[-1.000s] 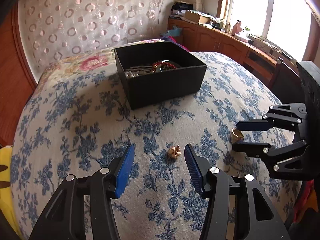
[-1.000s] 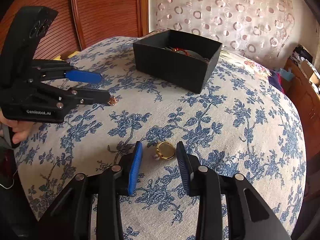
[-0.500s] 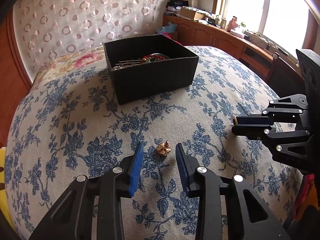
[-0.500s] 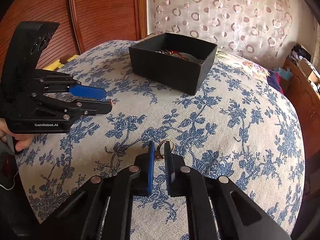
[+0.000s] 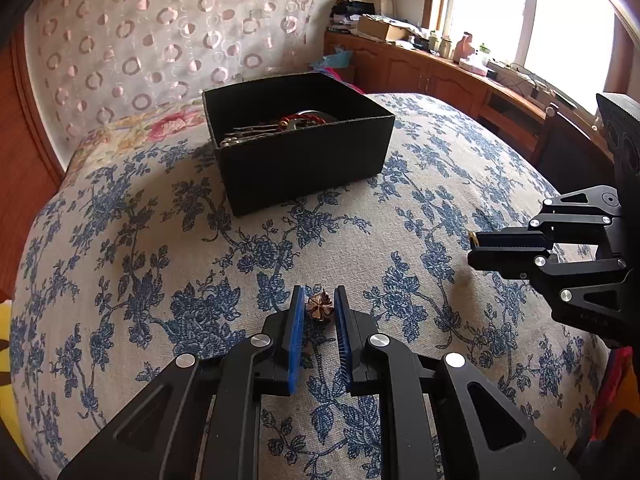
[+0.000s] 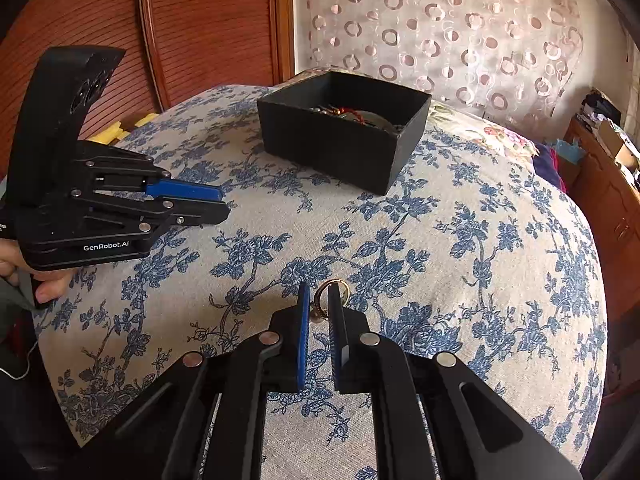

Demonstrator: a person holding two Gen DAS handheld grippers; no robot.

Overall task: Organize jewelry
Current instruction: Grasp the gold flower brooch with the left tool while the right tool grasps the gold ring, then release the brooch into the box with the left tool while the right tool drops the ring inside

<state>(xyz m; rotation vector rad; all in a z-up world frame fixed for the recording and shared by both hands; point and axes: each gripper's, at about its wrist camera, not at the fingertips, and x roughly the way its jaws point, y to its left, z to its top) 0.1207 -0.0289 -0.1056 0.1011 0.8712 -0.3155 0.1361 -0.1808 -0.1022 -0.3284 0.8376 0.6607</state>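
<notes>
Floral bedspread [image 5: 160, 240], left hand-held gripper [image 5: 319, 304] just closed onto flower charm [image 5: 319, 309], right hand-held gripper [image 6: 319, 302] clamping gold ring [image 6: 334, 286]

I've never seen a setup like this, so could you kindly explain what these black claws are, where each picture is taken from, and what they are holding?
They are hand-held two-finger grippers, one in each of a person's hands, each with a camera looking along its fingers. In the left camera's view, the left gripper has just been closing and now pinches a small flower-shaped ornament. In the right camera's view, the right gripper is shut on a gold ring. Both work over a blue floral bedspread. Behind them stands an open black box already holding jewelry.
</notes>
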